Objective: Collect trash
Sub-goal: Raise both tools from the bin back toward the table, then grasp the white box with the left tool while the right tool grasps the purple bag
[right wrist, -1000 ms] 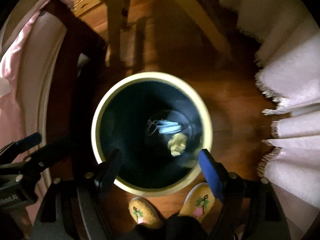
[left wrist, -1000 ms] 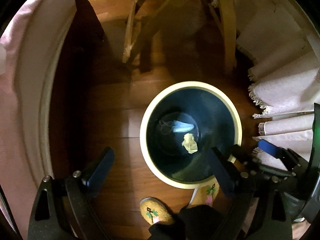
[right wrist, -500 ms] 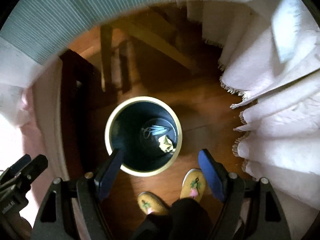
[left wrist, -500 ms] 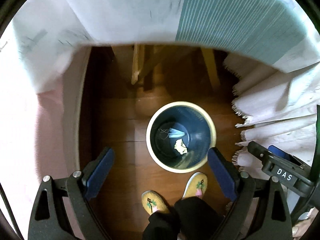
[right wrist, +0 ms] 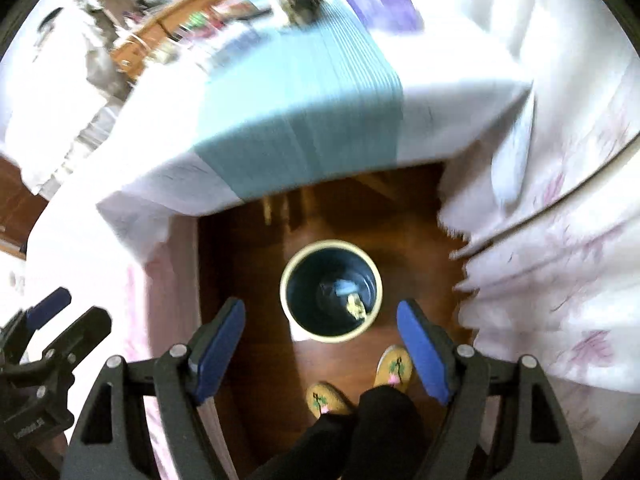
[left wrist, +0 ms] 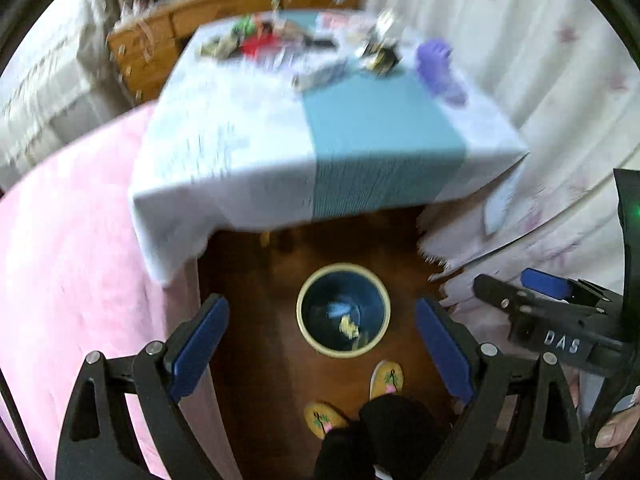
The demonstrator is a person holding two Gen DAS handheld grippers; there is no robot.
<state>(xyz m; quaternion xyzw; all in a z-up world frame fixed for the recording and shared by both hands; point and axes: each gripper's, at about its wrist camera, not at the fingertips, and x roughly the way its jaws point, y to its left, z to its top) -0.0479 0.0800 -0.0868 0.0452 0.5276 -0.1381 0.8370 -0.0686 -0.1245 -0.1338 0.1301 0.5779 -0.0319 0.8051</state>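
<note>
Both grippers empty, jaws wide: left gripper (left wrist: pixel 322 350), right gripper (right wrist: pixel 320 346). Bin (left wrist: pixel 343 310) stands on the wood floor, below the desk's (left wrist: pixel 384 132) near edge. Inside the bin: a crumpled yellowish scrap (left wrist: pixel 349 326) and a pale blue item, possibly a mask; blur hinders. Step in hand looks like the gap between drops. Next move calls for picking fresh trash from the clutter (left wrist: pixel 304 46) at the desk's far end.

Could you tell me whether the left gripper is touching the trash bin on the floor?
Apart. The left wrist view shows the left gripper with its fingers spread wide and empty high above the trash bin.
</note>
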